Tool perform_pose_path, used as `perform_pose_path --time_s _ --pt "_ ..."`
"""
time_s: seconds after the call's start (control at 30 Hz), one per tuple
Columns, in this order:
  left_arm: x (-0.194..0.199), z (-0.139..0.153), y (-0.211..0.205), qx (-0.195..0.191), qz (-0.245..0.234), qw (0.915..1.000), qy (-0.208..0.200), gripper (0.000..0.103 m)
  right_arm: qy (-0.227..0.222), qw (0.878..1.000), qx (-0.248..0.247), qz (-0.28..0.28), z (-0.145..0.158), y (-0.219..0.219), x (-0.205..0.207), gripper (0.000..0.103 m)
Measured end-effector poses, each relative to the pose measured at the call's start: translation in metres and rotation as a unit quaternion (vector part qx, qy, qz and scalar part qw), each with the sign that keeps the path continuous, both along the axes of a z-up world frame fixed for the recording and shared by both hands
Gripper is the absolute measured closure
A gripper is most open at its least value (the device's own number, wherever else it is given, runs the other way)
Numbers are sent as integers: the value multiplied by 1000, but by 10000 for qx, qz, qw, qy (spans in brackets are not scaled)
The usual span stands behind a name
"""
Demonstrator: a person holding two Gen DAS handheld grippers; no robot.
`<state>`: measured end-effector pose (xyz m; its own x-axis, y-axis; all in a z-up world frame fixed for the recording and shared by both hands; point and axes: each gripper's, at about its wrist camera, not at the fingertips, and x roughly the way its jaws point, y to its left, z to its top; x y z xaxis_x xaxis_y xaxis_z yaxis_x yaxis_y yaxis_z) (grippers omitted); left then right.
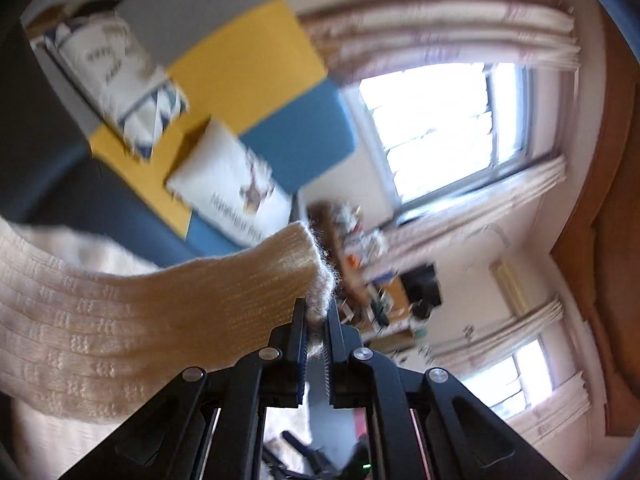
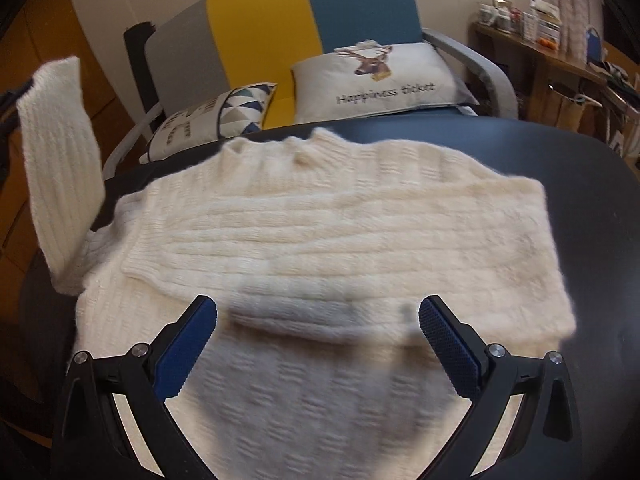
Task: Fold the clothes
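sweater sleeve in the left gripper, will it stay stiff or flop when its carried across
Probably floppy: the sleeve bends and hangs from its pinched cuff rather than holding shape. Likely light for its size, since the left gripper lifts it by a small pinch of knit. The fuzzy knit should grip the pads rather than slip, though the sweater may drag along the dark table.

This is a lived-in home room. At twelve o'clock in the right wrist view stands a grey, yellow and blue panelled armchair (image 2: 280,36) holding a white deer-print cushion (image 2: 380,80) and a triangle-patterned cushion (image 2: 212,116). At two o'clock, a cluttered wooden side shelf (image 2: 548,52) carries jars and boxes. The left wrist view shows a bright window (image 1: 444,128) with pale pleated curtains (image 1: 460,28).
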<state>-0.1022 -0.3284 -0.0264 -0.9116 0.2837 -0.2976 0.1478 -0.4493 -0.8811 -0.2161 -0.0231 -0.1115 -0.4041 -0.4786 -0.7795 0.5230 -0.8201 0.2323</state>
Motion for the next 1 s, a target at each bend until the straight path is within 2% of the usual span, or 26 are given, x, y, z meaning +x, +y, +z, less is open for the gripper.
perform_pose_path --time_s 0.17,0.37,0.47,0.57,0.77,0.83,0.9,1.0 --pt "-37 -47 48 -9 -447 9973 -579 98 -26 9999 -2 -131 -3 26 -1 0" --pt "-63 -94 88 -285 -966 9870 -1255 97 -57 9998 -211 40 3 37 4 0" --pt "-60 -108 91 -75 -1111 9847 -1343 87 -332 9964 -711 314 7 37 4 0" --pt "-47 -106 84 63 -1116 9867 -1178 83 -488 9902 -1218 478 18 34 6 0" --pt "9 -71 53 -30 -919 9934 -688 81 -1273 9586 -2388 887 26 10 7 0" --pt "37 -63 40 -66 -769 9952 -606 80 -1547 9478 -2684 754 19 2 4 0" --pt "63 -60 27 -132 -629 9964 -557 80 -1802 9307 -3143 513 6 -3 -1 0" --pt "101 -66 6 -124 -388 9974 -595 80 -2072 9153 -3452 154 -11 -10 -9 2"
